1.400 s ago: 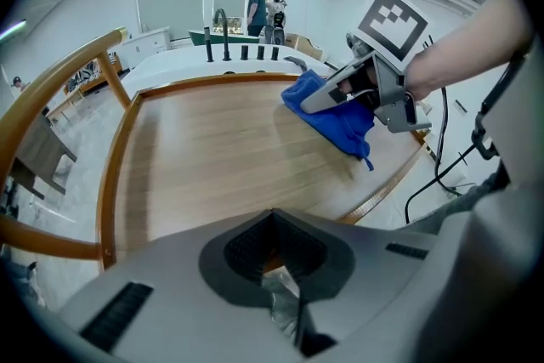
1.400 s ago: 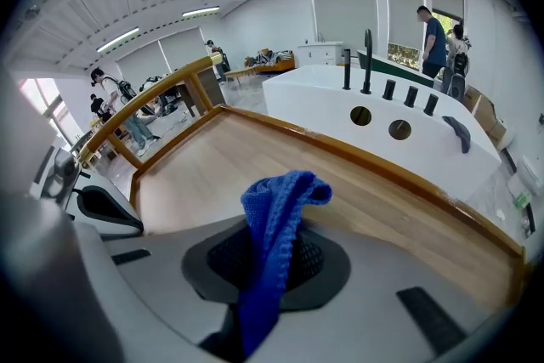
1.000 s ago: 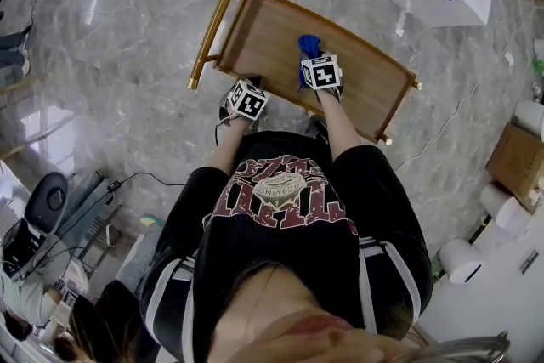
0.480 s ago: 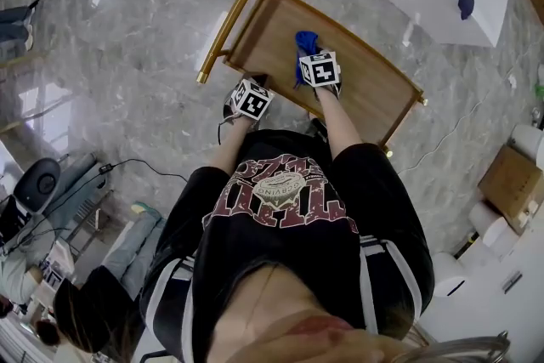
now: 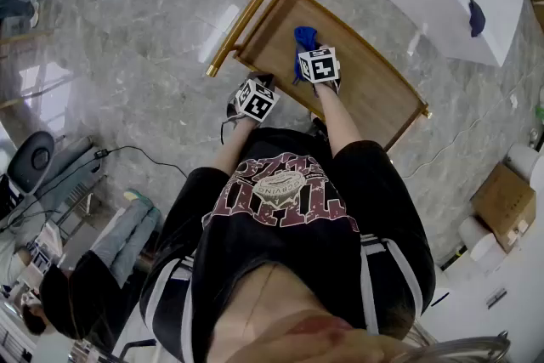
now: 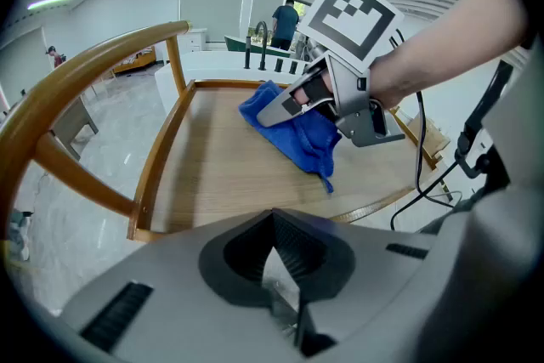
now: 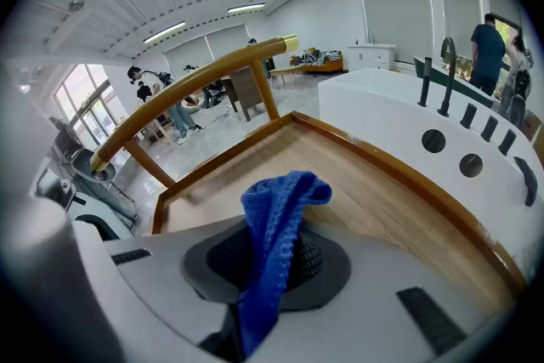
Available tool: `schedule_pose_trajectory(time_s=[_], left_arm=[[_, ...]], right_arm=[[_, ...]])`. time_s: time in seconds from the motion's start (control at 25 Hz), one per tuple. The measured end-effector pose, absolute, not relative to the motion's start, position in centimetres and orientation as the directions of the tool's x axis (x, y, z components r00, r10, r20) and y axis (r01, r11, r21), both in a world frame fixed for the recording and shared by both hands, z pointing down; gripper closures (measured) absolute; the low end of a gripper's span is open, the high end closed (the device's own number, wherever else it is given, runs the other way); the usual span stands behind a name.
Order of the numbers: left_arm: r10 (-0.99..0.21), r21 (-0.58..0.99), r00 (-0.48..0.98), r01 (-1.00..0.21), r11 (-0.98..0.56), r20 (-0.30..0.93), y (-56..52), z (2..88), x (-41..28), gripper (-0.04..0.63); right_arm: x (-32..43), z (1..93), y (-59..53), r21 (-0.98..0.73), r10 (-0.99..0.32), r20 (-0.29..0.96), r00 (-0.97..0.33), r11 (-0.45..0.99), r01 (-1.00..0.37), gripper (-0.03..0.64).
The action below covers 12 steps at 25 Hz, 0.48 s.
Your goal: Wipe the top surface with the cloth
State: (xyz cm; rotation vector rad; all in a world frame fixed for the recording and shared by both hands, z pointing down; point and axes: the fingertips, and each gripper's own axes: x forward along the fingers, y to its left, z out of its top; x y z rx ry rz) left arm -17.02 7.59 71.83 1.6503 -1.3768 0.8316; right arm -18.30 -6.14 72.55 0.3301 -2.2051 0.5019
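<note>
My right gripper (image 7: 263, 272) is pinching a bright blue knitted cloth (image 7: 276, 212). The cloth comes up out of the closed jaws and folds over in a loose hump just ahead of them. In the left gripper view it also hangs below the jaws in a crumpled bunch, and its lowest folds seem to rest on the wood, with one thin corner trailing back toward me.

Under and ahead of this gripper lies the flat light-brown wooden top surface (image 5: 374, 89) of a cart, framed by a raised darker wooden rim (image 7: 399, 174). I hold the gripper over the middle of that top, well inside the rim.

To its left, a long round gold-brown handle bar (image 5: 251, 13) runs along the end of the cart, standing on slanted struts above the rim. Beyond the far rim, ahead and to the right, stands a white counter with dark round holes (image 5: 442, 4).

My left gripper (image 6: 280, 268) has its jaws pressed together with nothing between them. It hangs just short of the near rim, close to the handle-end corner, to the left of the right gripper and slightly behind it. The cloth is ahead of it and to its right, and nothing of this gripper touches the cloth. Grey marble floor (image 5: 127, 55) lies beneath it and to its left.
</note>
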Motion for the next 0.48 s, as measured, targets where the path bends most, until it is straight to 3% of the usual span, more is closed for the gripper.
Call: schedule_pose_trajectory(time_s=[0.48], left_arm=[[-0.452, 0.172, 0.175, -0.984, -0.049, 0.875, 8.7, 71.8, -18.2, 0.549]], right_arm=[[-23.1, 72.6, -4.6, -0.253, -0.012, 0.773, -0.634, 0.911, -0.325, 0.558]])
